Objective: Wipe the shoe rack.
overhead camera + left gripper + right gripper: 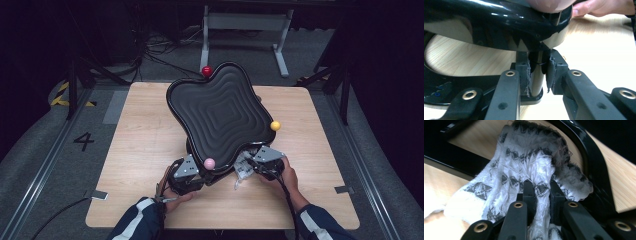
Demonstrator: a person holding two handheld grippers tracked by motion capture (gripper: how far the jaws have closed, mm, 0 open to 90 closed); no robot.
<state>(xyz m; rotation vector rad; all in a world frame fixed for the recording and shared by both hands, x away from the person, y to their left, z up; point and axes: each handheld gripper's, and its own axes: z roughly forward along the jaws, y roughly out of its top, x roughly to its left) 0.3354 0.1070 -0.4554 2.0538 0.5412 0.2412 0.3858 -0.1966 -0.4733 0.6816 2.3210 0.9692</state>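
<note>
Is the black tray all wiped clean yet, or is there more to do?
Not finished, it seems. Done: the left tool has gripped the tray's post, tilting the wavy black tray up. In hand: the right tool pinches a white patterned cloth beside the tray's black base. Left, probably: more wiping, then setting the tray level.

Navy sleeves with white stripes cover both forearms. Each tool, left tool (186, 172) and right tool (265, 159), has black jaws with brass rivets, a grey plate and a black cable.
</note>
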